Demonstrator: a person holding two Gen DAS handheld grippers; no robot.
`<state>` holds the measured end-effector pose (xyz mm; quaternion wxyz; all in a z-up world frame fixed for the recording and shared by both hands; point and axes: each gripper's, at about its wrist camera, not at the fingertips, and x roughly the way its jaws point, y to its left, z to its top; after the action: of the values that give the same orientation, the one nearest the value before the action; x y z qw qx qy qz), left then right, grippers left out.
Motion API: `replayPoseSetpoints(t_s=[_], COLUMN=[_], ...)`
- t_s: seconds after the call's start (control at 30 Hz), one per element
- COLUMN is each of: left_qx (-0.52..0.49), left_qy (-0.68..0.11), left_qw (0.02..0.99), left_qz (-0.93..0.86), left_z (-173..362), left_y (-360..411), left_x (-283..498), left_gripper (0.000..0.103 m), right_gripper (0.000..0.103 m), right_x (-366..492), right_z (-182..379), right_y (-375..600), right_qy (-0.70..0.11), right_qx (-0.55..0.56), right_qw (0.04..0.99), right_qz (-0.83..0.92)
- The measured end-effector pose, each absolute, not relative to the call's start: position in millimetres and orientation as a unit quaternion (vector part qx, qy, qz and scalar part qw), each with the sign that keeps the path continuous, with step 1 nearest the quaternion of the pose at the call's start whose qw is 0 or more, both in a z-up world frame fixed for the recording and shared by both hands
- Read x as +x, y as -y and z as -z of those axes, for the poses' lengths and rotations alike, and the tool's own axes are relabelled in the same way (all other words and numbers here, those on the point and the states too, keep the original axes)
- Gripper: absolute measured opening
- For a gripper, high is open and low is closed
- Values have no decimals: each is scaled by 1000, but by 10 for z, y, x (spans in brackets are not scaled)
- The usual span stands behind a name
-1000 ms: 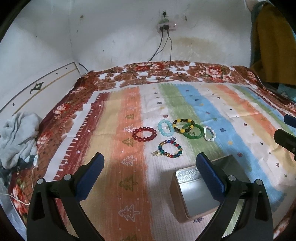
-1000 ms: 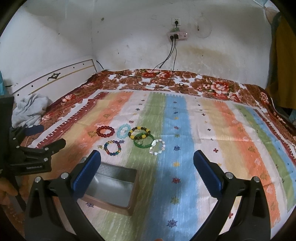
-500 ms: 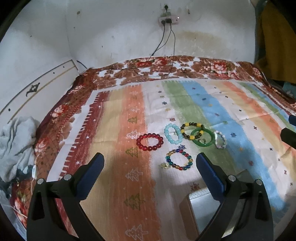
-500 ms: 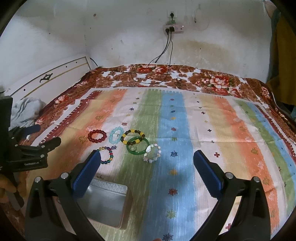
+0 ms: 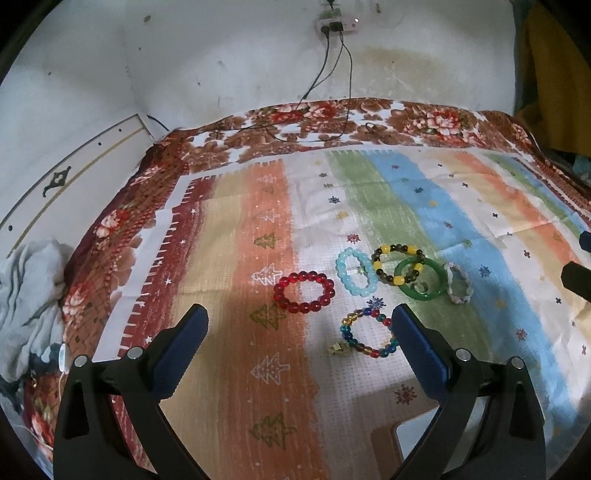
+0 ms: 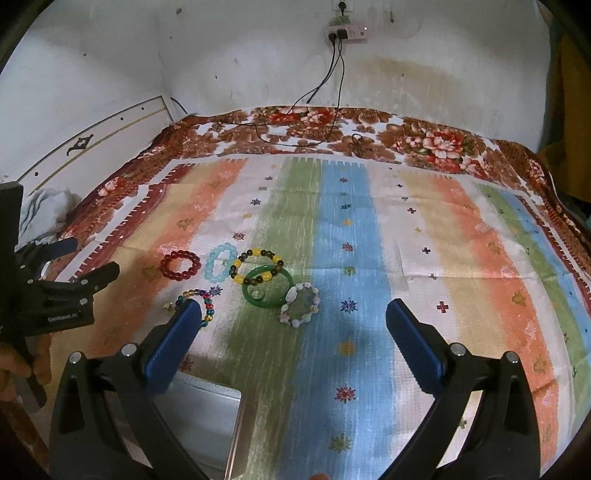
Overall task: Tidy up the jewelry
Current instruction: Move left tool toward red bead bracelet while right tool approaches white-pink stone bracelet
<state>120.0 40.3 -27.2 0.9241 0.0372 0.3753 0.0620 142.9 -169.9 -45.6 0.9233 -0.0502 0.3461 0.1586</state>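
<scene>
Sitting on a bed w/ striped blanket [image 6: 347,229] over floral sheet [image 5: 332,122], against a stained white wall w/ power strip [image 6: 345,33] and cords hanging down.

Hovering both grippers above blanket, near the jewelry: left gripper [image 5: 299,332] w/ pads wide apart, holding nothing; right gripper [image 6: 291,321] likewise spread, holding nothing.

Lying in a tight cluster mid-blanket: red bead bracelet [image 5: 303,291], pale blue bracelet [image 5: 355,272], yellow-and-brown bracelet [image 5: 397,264] overlapping green bangle [image 5: 419,278], a small ring [image 6: 258,293] lying inside the bangle, white-pink bracelet [image 6: 300,309] touching bangle's edge, multicolor bead bracelet [image 5: 367,334] w/ gold charm, closest to the tin.

Risking, probably: snagging two pieces at once where bracelets overlap; bangle slipping from pads, being smooth and hard; pinching blanket along w/ beads; losing the ring, being tiny.

Sitting nearest, by the grippers: open metal tin [image 6: 207,413], partly hidden behind fingers; showing nothing inside visible part.
</scene>
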Motion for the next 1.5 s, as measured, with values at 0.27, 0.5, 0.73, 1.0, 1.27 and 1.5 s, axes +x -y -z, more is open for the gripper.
replayPoseSetpoints(t_s=[0.27,0.5,0.73,1.0,1.27,1.5], left_qx=[41,34,16,-13,-22,-56], left_qy=[-378,-397,-416,-442,-478,-509], left_qw=[923,915,907,895,876,856], left_qz=[-61,-66,-66,-59,-63,-70], left_z=[296,417,518,639,831,1022], left_y=[-410,-502,-605,-726,-840,-1012], left_x=[1325,1543,1723,1916,2132,2267], left_gripper=[97,98,97,97,97,97], right_gripper=[98,98,98,98,98,98], right_x=[1667,1884,2069,2299,2464,2639], right_z=[520,684,817,1024,1202,1397], right_y=[1766,1818,1821,1805,1829,1832], right_qy=[-371,-415,-443,-487,-523,-557], right_qx=[-18,1,-1,16,40,63], right_qw=[916,898,887,864,842,819], right_qz=[-155,-147,-134,-130,-130,-120])
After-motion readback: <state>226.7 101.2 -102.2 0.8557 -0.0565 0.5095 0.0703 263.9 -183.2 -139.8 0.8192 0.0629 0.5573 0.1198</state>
